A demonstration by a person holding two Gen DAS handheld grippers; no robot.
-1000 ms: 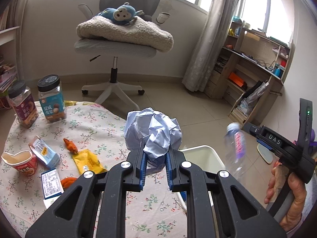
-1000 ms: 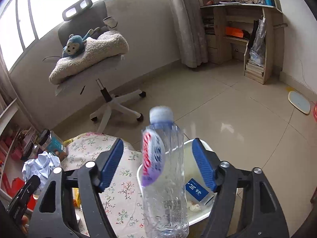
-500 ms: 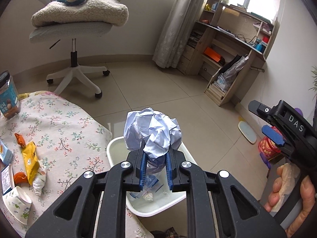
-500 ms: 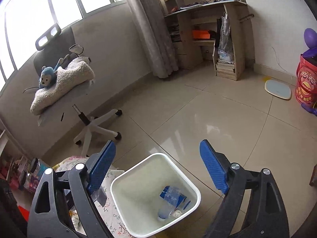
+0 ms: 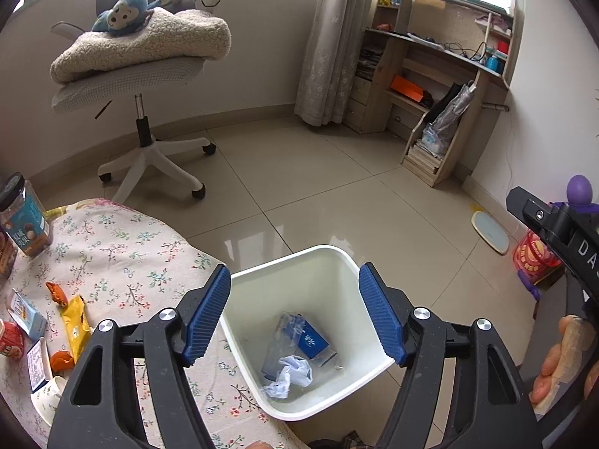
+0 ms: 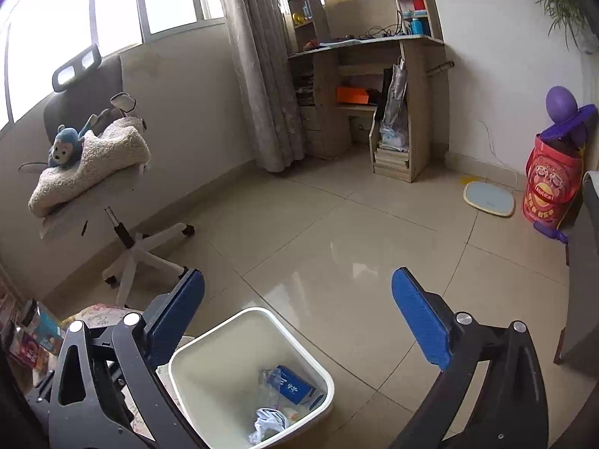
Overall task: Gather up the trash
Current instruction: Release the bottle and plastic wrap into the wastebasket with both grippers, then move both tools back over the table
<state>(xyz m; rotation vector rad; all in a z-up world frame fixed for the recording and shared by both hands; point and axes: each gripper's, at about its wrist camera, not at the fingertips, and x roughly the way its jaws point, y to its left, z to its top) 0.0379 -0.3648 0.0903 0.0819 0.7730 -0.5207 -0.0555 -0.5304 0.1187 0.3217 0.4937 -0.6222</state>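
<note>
A white trash bin (image 5: 348,258) stands on the floor beside the table; it also shows in the right wrist view (image 6: 318,368). Inside lie a crumpled white paper ball (image 5: 290,374), a blue carton (image 5: 309,338) and a clear plastic bottle (image 5: 275,353). My left gripper (image 5: 295,316) is open and empty above the bin. My right gripper (image 6: 297,321) is open and empty, above and beyond the bin. On the flowered tablecloth (image 5: 123,247) lie a yellow wrapper (image 5: 75,323), orange wrappers (image 5: 56,292), a small carton (image 5: 26,316) and a paper cup (image 5: 46,398).
Snack jars (image 5: 24,220) stand at the table's far left. An office chair (image 5: 149,86) with a blanket and a toy monkey stands beyond the table. A wooden shelf desk (image 6: 374,86), a scale (image 6: 488,198) and a red drum (image 6: 550,183) line the far wall.
My left gripper opened and the crumpled paper ball dropped into the bin. Earlier, the right gripper let the plastic bottle fall into the bin and stayed open.
</note>
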